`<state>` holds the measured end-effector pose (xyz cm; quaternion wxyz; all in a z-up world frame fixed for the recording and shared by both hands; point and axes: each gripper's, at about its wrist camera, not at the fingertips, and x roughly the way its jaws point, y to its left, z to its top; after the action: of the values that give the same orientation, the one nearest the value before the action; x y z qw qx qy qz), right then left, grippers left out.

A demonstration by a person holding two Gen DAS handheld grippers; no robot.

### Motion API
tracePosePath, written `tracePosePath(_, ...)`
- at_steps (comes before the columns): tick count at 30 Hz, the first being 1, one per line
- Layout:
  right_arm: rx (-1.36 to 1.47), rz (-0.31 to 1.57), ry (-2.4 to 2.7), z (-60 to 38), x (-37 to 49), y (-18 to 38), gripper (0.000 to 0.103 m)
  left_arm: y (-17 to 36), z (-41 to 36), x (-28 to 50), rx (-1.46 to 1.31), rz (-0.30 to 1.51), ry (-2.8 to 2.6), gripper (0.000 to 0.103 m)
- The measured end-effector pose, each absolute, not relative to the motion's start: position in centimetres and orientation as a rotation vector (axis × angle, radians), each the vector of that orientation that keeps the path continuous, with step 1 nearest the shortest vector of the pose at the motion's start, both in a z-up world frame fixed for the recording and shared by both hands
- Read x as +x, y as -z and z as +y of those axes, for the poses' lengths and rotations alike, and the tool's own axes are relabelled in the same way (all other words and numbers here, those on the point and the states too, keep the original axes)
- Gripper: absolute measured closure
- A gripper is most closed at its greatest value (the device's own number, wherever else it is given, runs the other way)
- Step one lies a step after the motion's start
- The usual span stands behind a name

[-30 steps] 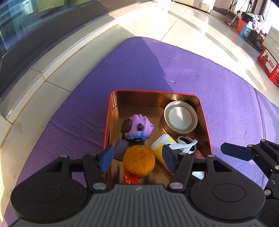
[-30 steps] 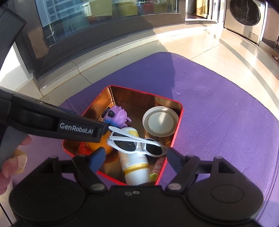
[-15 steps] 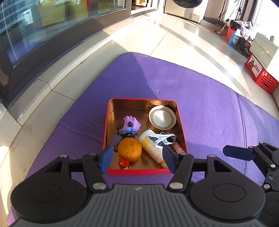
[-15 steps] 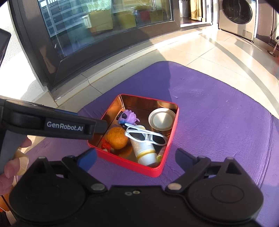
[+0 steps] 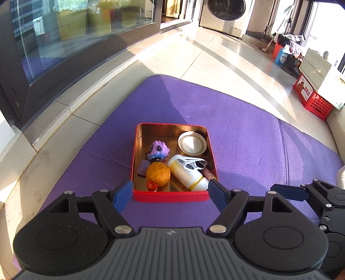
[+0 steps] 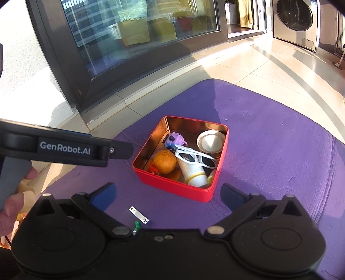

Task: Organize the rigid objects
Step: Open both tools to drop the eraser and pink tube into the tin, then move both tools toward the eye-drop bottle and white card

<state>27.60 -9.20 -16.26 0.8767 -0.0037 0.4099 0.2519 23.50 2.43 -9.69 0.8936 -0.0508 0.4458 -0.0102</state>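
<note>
A red tin (image 5: 170, 197) (image 6: 172, 187) with a gold inside sits on the purple mat (image 5: 248, 140). In it lie an orange (image 5: 158, 174) (image 6: 164, 161), a purple spiky toy (image 5: 158, 150), a round lidded can (image 5: 192, 143) (image 6: 210, 143), a white bottle (image 5: 187, 175) and white sunglasses (image 5: 194, 163) (image 6: 194, 158) resting on the bottle. My left gripper (image 5: 170, 195) hovers above the tin's near edge, jaws opening, nothing between them. My right gripper (image 6: 168, 195) hangs above the mat in front of the tin, jaws opening wide and empty.
A small metal strip (image 6: 139, 217) and a green pin (image 6: 136, 225) lie on the mat near my right gripper. Dark glass doors (image 5: 64, 38) run along the left. A washing machine (image 5: 226, 15), red crates (image 5: 312, 99) and bottles stand at the back right.
Both grippers have pulled back and up from the tin, which now looks smaller. Both sets of jaws have spread wider. The sunglasses stay on the bottle in the tin.
</note>
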Motion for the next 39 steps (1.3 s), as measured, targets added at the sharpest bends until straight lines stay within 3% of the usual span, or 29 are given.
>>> tracePosePath(3, -0.015, 0.853, -0.534, -9.2, 26.8, 16.3, 0.0, 9.5, 2.6, 22.5, -0.124, 0.921, 0.02, 0.019)
tracePosePath(12, -0.066, 0.869, -0.551, -9.1, 24.4, 16.9, 0.0, 10.5, 3.4, 20.1, -0.131, 0.972, 0.014, 0.019)
tracePosePath(29, -0.234, 0.946, -0.639, -6.2, 20.8, 22.6, 0.001, 17.4, 2.2, 18.6, -0.064, 1.141, 0.062, 0.019)
tracePosePath(39, -0.304, 0.987, -0.718, -5.0, 20.5, 26.3, 0.008, 21.6, 1.3, 19.1, -0.041, 1.202, 0.108, 0.019)
